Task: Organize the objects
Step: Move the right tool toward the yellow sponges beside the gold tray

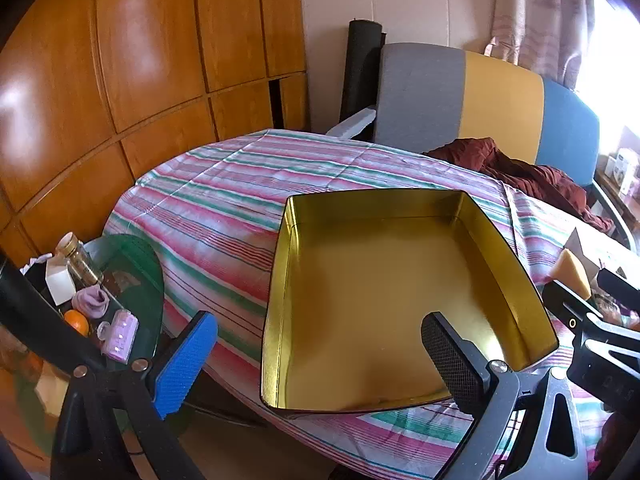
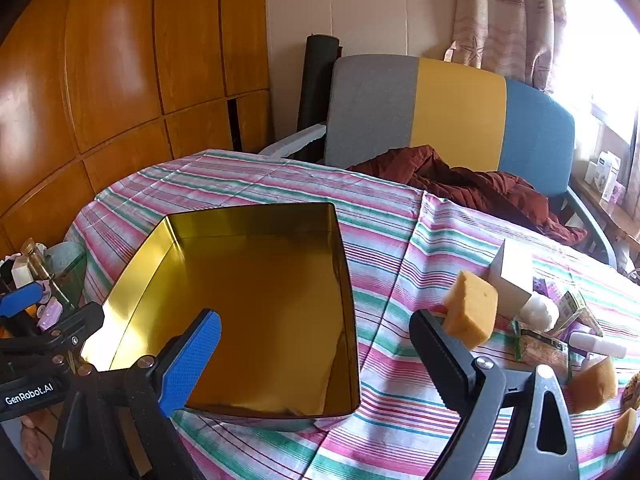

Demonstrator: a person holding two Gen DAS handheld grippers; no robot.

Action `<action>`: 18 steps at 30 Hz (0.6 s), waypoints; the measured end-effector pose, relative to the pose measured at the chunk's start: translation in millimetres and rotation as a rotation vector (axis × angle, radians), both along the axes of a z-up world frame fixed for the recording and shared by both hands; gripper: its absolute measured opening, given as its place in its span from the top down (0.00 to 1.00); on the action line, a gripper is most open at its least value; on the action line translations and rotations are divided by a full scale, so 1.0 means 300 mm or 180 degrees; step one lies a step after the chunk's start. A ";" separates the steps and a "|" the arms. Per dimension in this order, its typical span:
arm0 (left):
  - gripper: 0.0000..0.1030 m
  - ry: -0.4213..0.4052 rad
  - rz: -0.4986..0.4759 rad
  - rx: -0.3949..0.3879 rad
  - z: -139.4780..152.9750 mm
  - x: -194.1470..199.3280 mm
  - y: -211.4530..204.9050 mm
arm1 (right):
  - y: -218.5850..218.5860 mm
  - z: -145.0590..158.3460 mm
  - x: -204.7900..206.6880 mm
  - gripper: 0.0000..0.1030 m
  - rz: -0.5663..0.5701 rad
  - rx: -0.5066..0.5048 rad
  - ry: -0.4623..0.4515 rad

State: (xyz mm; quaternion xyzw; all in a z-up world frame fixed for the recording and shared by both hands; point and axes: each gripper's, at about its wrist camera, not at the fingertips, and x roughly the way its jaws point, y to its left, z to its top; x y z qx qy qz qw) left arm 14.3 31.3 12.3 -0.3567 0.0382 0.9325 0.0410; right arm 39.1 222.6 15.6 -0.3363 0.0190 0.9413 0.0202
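Right wrist view: right gripper (image 2: 316, 356) with fingers spread wide, nothing between them, pointing down over the striped cloth (image 2: 384, 264) on the worktop. Gold tin (image 2: 256, 304), open and bare inside, just left of centre, its near right corner lying between the blue finger and the black one. Yellow sponge (image 2: 472, 312) just past the black fingertip, to the right and slightly ahead, standing on edge with its long side running away from the camera. More clutter further right: white box (image 2: 512, 276), two more sponge pieces (image 2: 592, 384), packets, a small white bottle; hard to tell apart at the edge. Left wrist view: left gripper (image 1: 320, 360) likewise spread and holding nothing, hovering over the near left side of the tin, black finger above the tin floor, blue finger outside its left wall. Nearest loose item clearly on the right side, so probably the right hand's job: a short reach right and forward, fingers across the sponge's narrow width, then a carry left into the tin. Left hand well apart from the pile.
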 end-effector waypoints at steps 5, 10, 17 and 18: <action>0.00 0.0012 -0.0096 -0.0057 0.002 0.007 0.025 | 0.025 -0.002 0.010 0.06 -0.0022 0.0006 0.0018; 0.00 0.0027 -0.0262 -0.0051 0.006 0.015 0.054 | 0.054 -0.001 0.023 0.06 -0.0059 -0.0003 0.0038; 0.00 -0.0134 -0.0585 0.0130 -0.007 0.010 0.103 | 0.106 -0.020 0.033 0.06 -0.0144 -0.0052 0.0003; 0.00 -0.0158 -0.0631 0.0120 -0.013 0.009 0.117 | 0.113 -0.024 0.035 0.06 -0.0164 -0.0053 -0.0006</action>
